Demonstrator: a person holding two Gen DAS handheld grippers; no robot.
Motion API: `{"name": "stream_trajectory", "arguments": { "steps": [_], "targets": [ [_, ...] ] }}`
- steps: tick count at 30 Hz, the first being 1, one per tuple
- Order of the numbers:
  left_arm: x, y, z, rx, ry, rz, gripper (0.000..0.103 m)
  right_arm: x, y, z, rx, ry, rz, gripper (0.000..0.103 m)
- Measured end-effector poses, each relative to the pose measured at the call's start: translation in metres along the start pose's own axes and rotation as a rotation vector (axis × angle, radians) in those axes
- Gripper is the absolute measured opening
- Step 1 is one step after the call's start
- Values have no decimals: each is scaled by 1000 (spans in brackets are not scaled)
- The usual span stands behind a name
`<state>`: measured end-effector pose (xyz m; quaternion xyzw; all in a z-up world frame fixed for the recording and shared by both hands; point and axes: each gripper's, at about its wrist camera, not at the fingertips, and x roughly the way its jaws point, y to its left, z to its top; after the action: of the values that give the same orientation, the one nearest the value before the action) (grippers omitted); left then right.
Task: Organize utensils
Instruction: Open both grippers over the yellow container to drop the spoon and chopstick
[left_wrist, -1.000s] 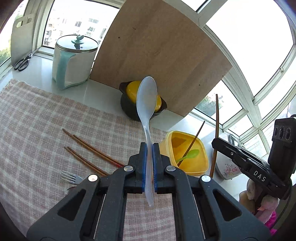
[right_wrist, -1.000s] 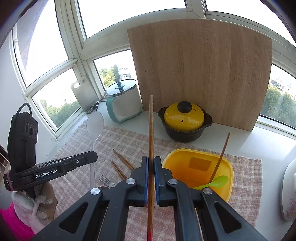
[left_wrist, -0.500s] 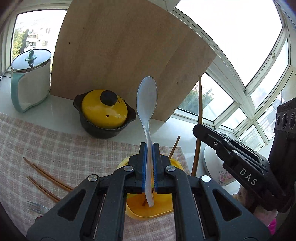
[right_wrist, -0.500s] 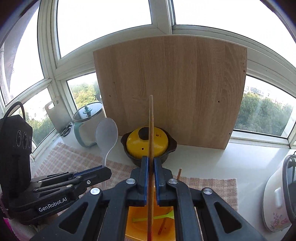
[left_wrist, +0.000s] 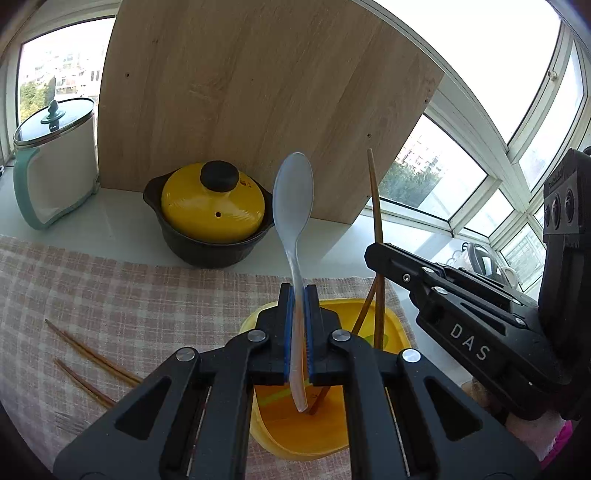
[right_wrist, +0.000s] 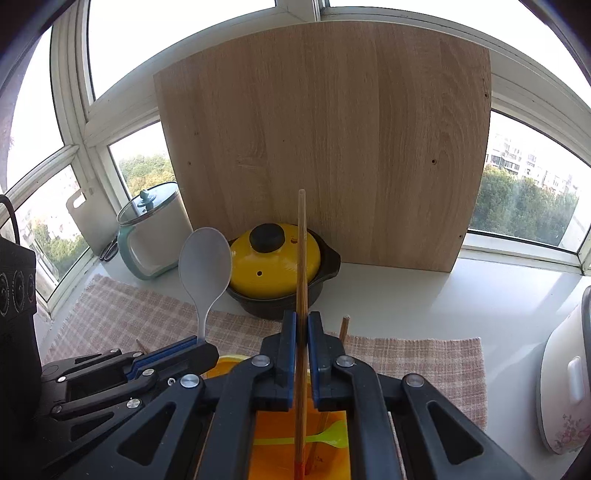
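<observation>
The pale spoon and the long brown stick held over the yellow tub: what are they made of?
The pale spoon looks like frosted, translucent plastic: light glows through its matte bowl. The long brown stick seems wooden or bamboo, a chopstick with fine lengthwise grain. The yellow tub appears to be smooth, glossy plastic.

Both tongs, left (left_wrist: 298, 328) and right (right_wrist: 302, 354), are clamped tight, side by side, angled downward.

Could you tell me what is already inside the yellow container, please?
Inside the yellow container lie a green spoon and a wooden chopstick leaning on its rim. The grippers cover much of its floor.
</observation>
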<state>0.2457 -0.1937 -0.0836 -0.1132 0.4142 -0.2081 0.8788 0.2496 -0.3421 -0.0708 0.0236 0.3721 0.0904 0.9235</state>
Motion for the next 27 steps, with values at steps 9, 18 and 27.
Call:
{"name": "stream_trajectory", "arguments": {
  "steps": [9, 18, 27],
  "targets": [
    [-1, 0, -2, 14, -4, 9, 3, 0, -10, -12, 38, 49, 32, 4],
    [-9, 0, -4, 28, -1, 17, 4, -12, -6, -16, 8, 32, 11, 32],
    [-20, 5, -14, 28, 11, 31, 4, -32, -4, -24, 8, 15, -26, 55]
  ]
}}
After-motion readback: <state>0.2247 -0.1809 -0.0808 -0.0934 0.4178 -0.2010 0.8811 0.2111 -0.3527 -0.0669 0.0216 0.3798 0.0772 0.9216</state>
